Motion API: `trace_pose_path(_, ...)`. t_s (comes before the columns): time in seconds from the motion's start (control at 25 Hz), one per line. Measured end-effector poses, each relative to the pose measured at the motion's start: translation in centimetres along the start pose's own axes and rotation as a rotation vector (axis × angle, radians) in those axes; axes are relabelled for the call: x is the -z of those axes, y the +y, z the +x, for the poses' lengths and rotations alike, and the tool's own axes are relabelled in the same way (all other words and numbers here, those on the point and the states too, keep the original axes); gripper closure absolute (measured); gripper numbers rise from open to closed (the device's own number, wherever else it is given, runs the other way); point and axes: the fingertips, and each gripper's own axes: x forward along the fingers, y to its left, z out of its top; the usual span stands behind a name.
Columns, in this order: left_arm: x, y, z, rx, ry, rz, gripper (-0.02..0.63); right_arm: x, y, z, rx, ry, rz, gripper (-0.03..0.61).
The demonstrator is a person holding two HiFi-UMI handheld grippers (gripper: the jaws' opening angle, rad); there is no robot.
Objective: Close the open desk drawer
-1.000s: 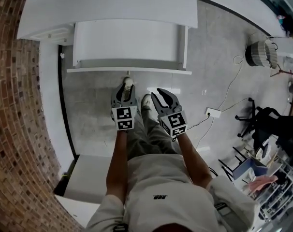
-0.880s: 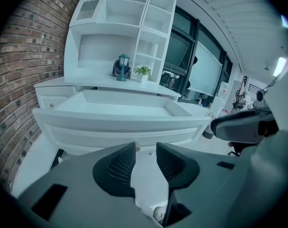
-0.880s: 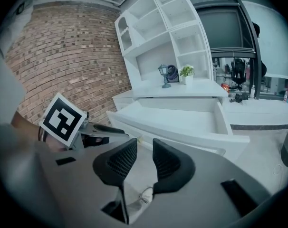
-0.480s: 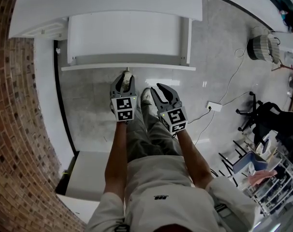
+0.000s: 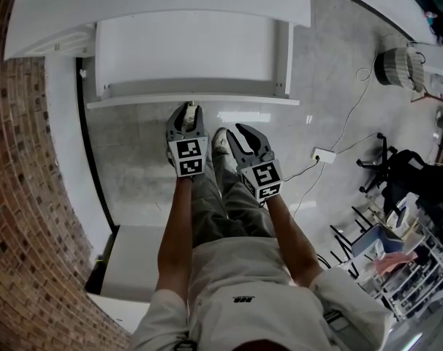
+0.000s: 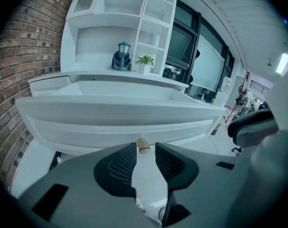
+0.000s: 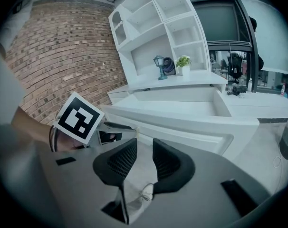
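Note:
The white desk drawer stands pulled out from under the desk top, its front panel facing me. A small pale knob sticks out of the middle of that panel. My left gripper points at the knob, which sits just past the fingertips, in line with the gap. Its jaws have just been closing, and the pads do not press on anything. My right gripper hangs open just to the right, short of the panel, with nothing between its fingers.
A brick wall runs along the left. A white power strip and its cable lie on the grey floor to the right. A black chair and a round appliance stand further right. A white box sits at lower left.
Both grippers have come closer to the drawer front. The left gripper's tips now reach the knob, and its jaws stand narrower than before.

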Motion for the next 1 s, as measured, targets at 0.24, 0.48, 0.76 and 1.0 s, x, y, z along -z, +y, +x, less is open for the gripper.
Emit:
trace_pose_path(0.24,0.1,0.3,0.9,-0.007,0.011,-0.006,0.496,-0.1,-0.1,0.8,-0.002,0.010,0.008,0.476)
trace_pose_path(0.48,0.1,0.4,1.3,-0.007,0.015,-0.002,0.523,0.2,-0.4,1.3,-0.001,0.030,0.015,0.476)
trace_pose_path(0.76,-0.5,0.5,1.8,0.000,0.016,0.005,0.526,-0.3,-1.1,1.9,0.008,0.011,0.018,0.476)
trace_pose_path(1.0,-1.2,0.8,2.7,0.001,0.015,0.005,0.526,-1.7,-1.8,2.6,0.017,-0.009,0.039,0.476)
